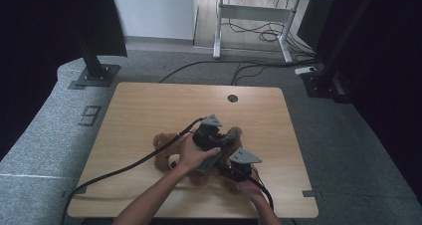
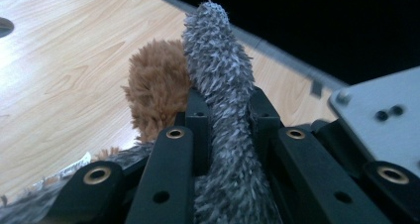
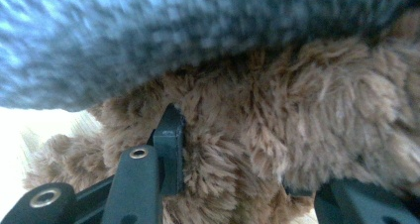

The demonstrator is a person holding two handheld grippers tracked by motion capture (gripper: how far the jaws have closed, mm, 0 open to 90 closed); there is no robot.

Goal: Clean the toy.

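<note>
On the wooden table, toward its near edge, your brown teddy bear lies under both hands. Your right gripper has its 2 jaws sunk into the bear's brown fur, pinching it. Your left gripper has its jaws pressed tight on a grey fuzzy fabric strip, just beside the bear's plush.

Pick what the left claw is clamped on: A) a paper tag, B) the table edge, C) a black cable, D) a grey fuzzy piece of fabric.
D: in the left gripper view the left claw has its jaws pressed on either side of the grey fuzzy fabric, with the brown teddy bear behind.
</note>
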